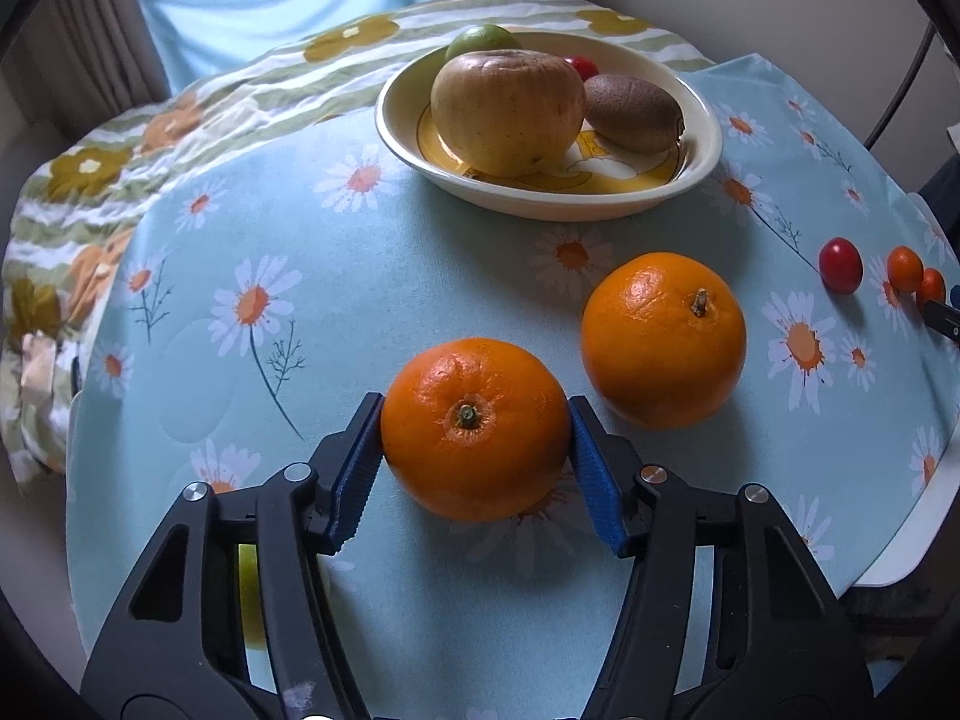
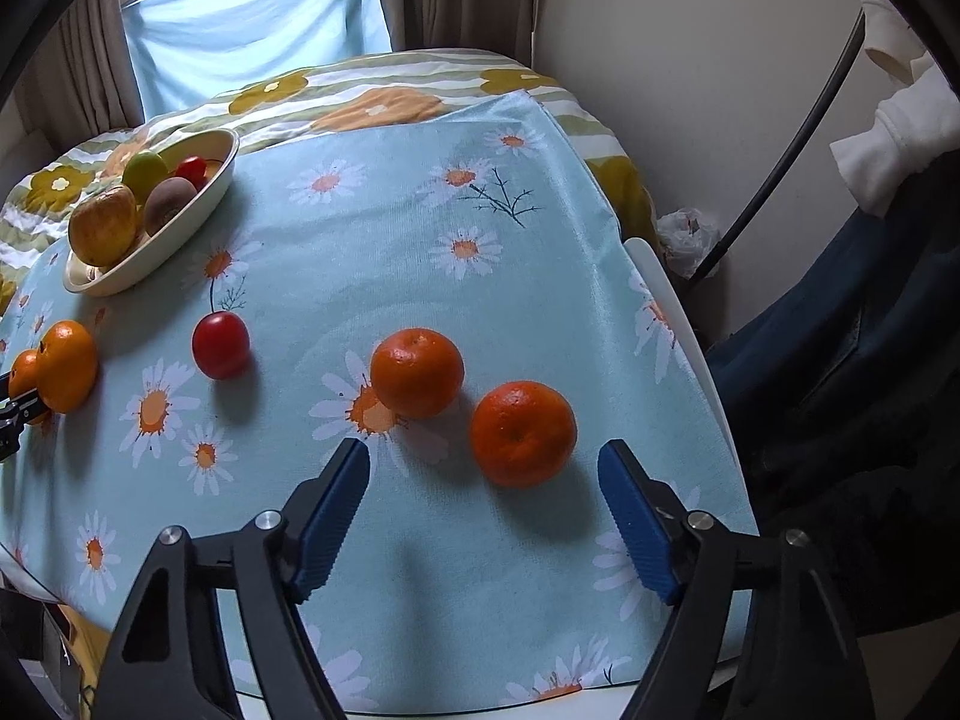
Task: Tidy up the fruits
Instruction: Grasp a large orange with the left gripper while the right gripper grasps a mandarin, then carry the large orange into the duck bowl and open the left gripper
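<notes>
My left gripper point(image 1: 475, 405) is shut on a big orange point(image 1: 475, 429) resting on the daisy tablecloth. A second big orange point(image 1: 663, 339) lies just right of it. The cream bowl point(image 1: 699, 165) beyond holds an apple point(image 1: 507, 111), a kiwi point(image 1: 633, 114), a green fruit point(image 1: 483, 39) and a small red fruit point(image 1: 583, 66). My right gripper point(image 2: 483, 453) is open and empty above the cloth, just short of two small mandarins point(image 2: 417, 372) point(image 2: 522, 433). A red fruit point(image 2: 221, 345) lies to their left. The bowl point(image 2: 222, 177) sits far left.
The table's right edge point(image 2: 678, 312) drops off toward a wall and a dark chair. A striped flowered cloth point(image 1: 180, 114) covers the far side. The left gripper's tip with its orange point(image 2: 27, 375) shows at the left edge of the right wrist view.
</notes>
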`<state>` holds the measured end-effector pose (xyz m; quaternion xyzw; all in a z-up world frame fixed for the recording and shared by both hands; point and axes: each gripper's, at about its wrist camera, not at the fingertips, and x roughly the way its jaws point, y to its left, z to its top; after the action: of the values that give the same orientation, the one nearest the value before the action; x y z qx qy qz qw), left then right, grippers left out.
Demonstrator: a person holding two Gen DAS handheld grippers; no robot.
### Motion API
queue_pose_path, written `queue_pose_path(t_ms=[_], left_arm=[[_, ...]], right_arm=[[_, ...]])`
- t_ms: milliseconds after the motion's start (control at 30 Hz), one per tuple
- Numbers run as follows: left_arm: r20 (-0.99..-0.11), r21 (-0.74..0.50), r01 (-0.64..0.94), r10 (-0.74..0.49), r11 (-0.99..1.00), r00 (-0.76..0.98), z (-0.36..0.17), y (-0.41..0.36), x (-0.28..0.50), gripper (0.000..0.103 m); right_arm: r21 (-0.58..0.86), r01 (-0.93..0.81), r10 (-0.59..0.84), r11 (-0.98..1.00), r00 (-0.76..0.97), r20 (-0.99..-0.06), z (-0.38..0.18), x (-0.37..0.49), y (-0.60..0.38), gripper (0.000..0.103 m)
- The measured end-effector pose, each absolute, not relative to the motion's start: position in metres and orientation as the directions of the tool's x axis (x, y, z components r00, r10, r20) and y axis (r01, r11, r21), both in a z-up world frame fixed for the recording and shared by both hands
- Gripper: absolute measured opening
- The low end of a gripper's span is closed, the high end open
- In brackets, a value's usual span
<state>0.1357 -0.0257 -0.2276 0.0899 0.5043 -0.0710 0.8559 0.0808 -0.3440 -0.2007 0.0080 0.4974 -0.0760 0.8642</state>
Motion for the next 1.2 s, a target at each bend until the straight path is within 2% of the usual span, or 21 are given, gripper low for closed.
queue_pose_path(t_ms=[167, 500, 567, 600, 967, 1200], left_arm=[[-0.876, 0.083, 0.206, -0.027, 0.975, 0.482, -0.227, -0.026, 0.135, 0.064], [-0.882, 0.082, 0.189, -0.017, 0.978, 0.471, -0.226, -0.027, 0.127, 0.064], [-0.883, 0.083, 0.186, -0.015, 0.979, 0.47, -0.225, -0.028, 0.123, 0.063], [-0.883, 0.081, 0.183, -0.015, 0.98, 0.469, -0.224, -0.028, 0.122, 0.063], [-0.876, 0.055, 0.124, -0.012, 0.991, 0.482, -0.202, -0.025, 0.108, 0.063], [-0.86, 0.06, 0.093, 0.004, 0.994, 0.51, -0.169, -0.027, 0.102, 0.063]], right_arm=[[-0.063, 0.146, -0.128, 0.987, 0.491, -0.862, -0.203, 0.086, -0.348, 0.063], [-0.086, 0.129, -0.139, 0.988, 0.49, -0.861, -0.211, 0.091, -0.354, 0.05], [-0.089, 0.121, -0.137, 0.989, 0.488, -0.862, -0.211, 0.091, -0.354, 0.038], [-0.097, 0.118, -0.143, 0.988, 0.486, -0.862, -0.212, 0.091, -0.355, 0.036], [-0.083, 0.087, -0.115, 0.993, 0.502, -0.857, -0.196, 0.089, -0.36, 0.036], [-0.06, 0.048, -0.076, 0.997, 0.529, -0.845, -0.172, 0.093, -0.356, 0.036]])
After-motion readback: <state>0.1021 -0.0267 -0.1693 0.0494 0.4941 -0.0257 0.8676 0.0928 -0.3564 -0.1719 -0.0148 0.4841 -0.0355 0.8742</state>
